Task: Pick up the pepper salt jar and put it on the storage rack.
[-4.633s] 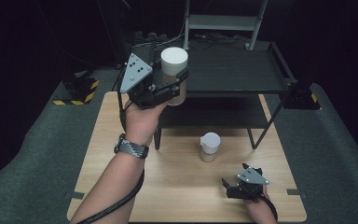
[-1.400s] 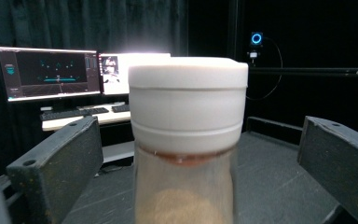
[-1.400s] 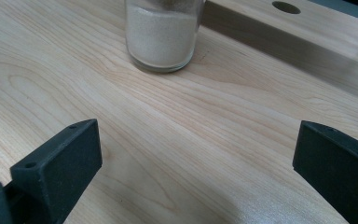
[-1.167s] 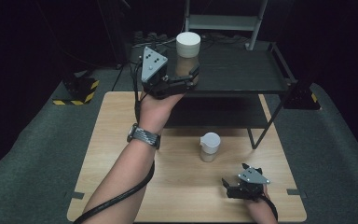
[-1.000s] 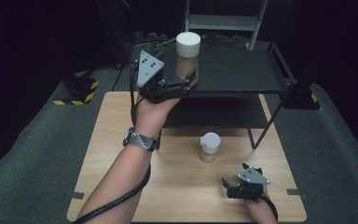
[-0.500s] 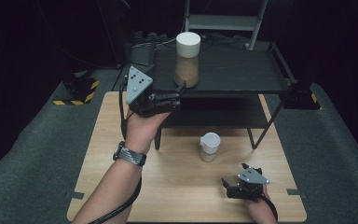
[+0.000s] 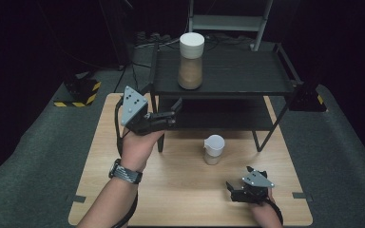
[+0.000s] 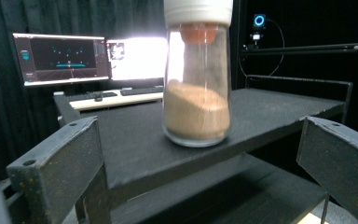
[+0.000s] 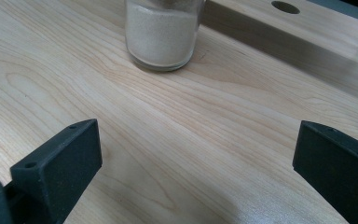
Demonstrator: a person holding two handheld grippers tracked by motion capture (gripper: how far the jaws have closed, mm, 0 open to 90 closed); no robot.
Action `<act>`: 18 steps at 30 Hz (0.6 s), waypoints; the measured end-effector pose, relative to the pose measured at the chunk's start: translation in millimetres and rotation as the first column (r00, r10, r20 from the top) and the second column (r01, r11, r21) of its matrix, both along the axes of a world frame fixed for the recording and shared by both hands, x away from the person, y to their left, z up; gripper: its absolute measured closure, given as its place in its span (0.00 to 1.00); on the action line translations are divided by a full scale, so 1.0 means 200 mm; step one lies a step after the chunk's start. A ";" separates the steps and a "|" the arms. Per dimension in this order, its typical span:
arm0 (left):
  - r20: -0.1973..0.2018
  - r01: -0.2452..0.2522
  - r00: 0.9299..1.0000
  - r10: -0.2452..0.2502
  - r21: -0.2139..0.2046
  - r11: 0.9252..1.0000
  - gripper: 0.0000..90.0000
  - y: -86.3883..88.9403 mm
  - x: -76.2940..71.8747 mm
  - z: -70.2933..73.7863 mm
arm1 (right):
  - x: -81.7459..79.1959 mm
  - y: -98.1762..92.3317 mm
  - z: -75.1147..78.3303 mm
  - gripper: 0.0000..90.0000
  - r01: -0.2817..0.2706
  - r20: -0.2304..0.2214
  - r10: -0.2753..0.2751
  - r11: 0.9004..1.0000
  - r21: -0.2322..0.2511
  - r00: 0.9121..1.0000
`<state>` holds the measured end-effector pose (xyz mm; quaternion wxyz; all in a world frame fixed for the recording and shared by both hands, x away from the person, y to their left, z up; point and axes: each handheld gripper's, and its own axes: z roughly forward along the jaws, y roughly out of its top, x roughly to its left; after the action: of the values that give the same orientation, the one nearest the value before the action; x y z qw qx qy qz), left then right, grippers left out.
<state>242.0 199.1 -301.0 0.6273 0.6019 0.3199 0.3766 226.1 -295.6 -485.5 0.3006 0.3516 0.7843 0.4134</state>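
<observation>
A tall glass jar (image 7: 191,61) with a white lid, part full of brown powder, stands on the top shelf of the black rack (image 7: 247,78). My left gripper (image 7: 173,111) is open, held just in front of and below the shelf's left edge, apart from the jar. The same tall jar (image 8: 196,79) stands ahead between the spread jaws in the left gripper view. A smaller white-lidded jar (image 7: 214,149) of pale powder stands on the wooden table (image 7: 171,190). My right gripper (image 7: 233,188) rests open near the table's front right, with the smaller jar (image 9: 161,32) ahead of it.
The rack has a lower shelf (image 7: 218,118) and thin legs (image 7: 265,137) that reach the table. Monitors (image 8: 88,58) glow behind the rack. A yellow-black striped block (image 7: 78,92) lies on the floor at the left. Grey carpet surrounds the table.
My left gripper carried the tall jar up to the top shelf, let it go there and has drawn back down and to the left. The right gripper has not moved.
</observation>
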 end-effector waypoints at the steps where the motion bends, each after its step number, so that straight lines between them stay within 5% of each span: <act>1: -0.001 -0.004 1.000 0.004 0.007 1.000 0.00 0.01 -0.01 -0.02 | 0.00 0.00 0.00 0.00 0.001 0.000 -0.001 1.000 0.000 1.000; 18: -0.058 -0.009 0.998 0.012 0.054 0.998 0.00 0.07 -0.11 -0.27 | 0.00 0.01 0.00 0.00 0.001 0.002 -0.001 1.000 -0.010 1.000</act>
<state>219.1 214.0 -355.2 0.5992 0.6276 0.3311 0.3708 225.8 -294.0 -485.3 0.3036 0.3501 0.7858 0.4096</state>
